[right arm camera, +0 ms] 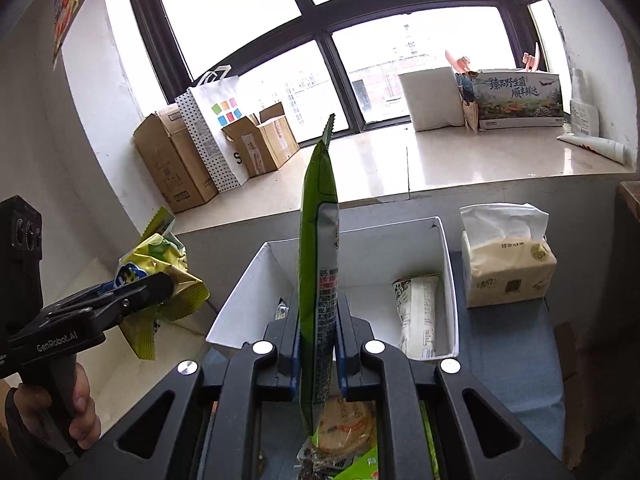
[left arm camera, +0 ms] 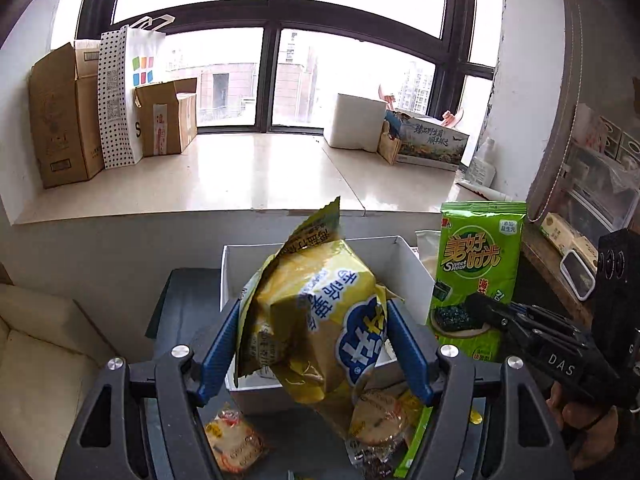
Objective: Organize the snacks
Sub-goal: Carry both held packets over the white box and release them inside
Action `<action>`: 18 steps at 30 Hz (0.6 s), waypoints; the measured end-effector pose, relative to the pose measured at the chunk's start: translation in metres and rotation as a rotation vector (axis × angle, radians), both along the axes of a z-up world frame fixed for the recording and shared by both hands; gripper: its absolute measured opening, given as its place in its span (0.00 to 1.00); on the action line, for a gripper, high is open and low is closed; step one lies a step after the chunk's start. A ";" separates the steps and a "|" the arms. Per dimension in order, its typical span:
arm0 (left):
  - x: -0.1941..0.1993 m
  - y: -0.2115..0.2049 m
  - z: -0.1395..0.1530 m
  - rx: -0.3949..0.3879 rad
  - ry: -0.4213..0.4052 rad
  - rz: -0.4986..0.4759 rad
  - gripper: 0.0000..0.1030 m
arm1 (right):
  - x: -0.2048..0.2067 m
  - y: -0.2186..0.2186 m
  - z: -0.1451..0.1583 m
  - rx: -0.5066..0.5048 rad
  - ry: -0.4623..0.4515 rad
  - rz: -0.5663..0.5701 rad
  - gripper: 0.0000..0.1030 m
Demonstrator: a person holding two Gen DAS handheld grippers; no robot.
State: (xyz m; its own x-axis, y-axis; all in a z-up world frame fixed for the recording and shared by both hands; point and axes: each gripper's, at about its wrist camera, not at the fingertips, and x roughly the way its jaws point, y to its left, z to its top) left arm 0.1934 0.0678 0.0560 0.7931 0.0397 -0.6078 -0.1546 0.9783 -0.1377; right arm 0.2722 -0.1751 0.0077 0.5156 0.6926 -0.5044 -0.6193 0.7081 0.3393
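Observation:
My left gripper (left arm camera: 314, 330) is shut on a yellow snack bag (left arm camera: 320, 312) and holds it above the near edge of a white box (left arm camera: 404, 258). My right gripper (right arm camera: 318, 320) is shut on a green seaweed packet (right arm camera: 318, 248), held upright and edge-on in front of the white box (right arm camera: 360, 240). The packet also shows face-on at the right of the left wrist view (left arm camera: 476, 276), with the right gripper (left arm camera: 480, 308) on it. The left gripper (right arm camera: 152, 284) with the yellow bag (right arm camera: 168, 268) shows at the left of the right wrist view. A white wrapped snack (right arm camera: 418, 314) lies inside the box.
Loose round crackers (left arm camera: 376, 420) and small packets (left arm camera: 234, 438) lie on the dark table below the grippers. A tissue pack (right arm camera: 506, 268) stands right of the box. Cardboard boxes (left arm camera: 66, 116) and a paper bag (left arm camera: 128, 92) stand on the window ledge behind. A cream sofa (left arm camera: 36, 360) is at left.

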 end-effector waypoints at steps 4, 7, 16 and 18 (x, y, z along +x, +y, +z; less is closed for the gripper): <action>0.044 0.002 -0.026 0.027 0.061 0.008 0.74 | 0.039 0.018 -0.010 -0.010 0.059 -0.019 0.14; 0.061 0.004 -0.047 0.018 0.115 0.002 0.82 | 0.066 0.024 -0.021 -0.050 0.128 -0.071 0.27; 0.046 0.008 -0.059 0.016 0.115 0.002 1.00 | 0.071 -0.003 -0.038 -0.055 0.162 -0.135 0.98; 0.039 0.008 -0.055 0.014 0.100 -0.003 1.00 | 0.066 -0.008 -0.036 -0.050 0.159 -0.135 1.00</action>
State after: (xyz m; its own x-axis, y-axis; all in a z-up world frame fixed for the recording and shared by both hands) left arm 0.2327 0.0758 0.0012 0.7287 0.0465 -0.6832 -0.1640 0.9805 -0.1083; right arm 0.3385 -0.1827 -0.0283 0.5130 0.5945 -0.6192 -0.4591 0.7995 0.3873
